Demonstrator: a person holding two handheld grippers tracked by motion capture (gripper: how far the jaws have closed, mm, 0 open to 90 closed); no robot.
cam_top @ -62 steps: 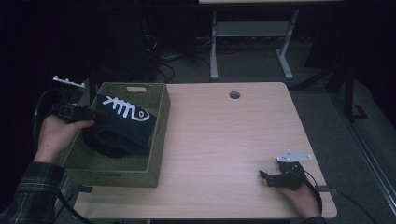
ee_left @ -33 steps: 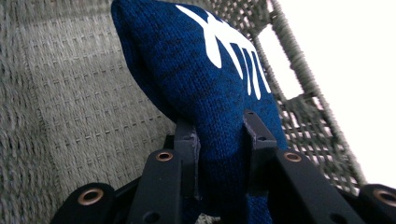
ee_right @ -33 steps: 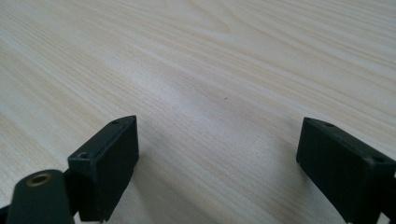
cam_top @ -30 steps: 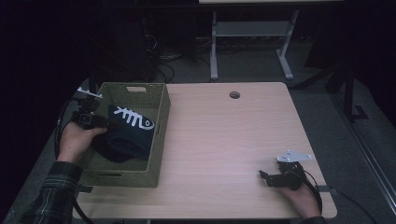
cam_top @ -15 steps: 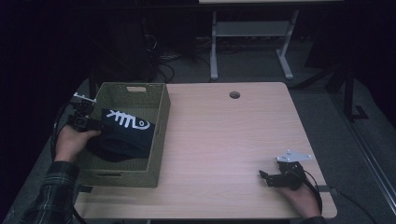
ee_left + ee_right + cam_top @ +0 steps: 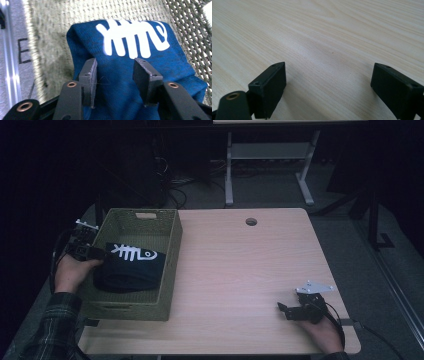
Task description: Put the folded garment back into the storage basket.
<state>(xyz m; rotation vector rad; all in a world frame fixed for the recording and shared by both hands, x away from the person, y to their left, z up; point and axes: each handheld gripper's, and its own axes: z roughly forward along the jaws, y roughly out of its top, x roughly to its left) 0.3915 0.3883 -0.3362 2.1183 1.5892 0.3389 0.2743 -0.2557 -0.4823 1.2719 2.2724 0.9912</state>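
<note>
Folded navy-blue cloth with a white fishbone print (image 6: 132, 75) lies between my left gripper's (image 6: 117, 75) parted jaws, inside the woven olive basket (image 6: 170, 270); my right gripper (image 6: 328, 87) gapes wide over the pale wooden table (image 6: 332, 30).

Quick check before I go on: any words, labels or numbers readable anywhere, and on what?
"E": black letter on the grey strip left of the basket, left gripper view; marks below it unreadable.
No words on the blue cloth: just a white fish-skeleton print.
</note>
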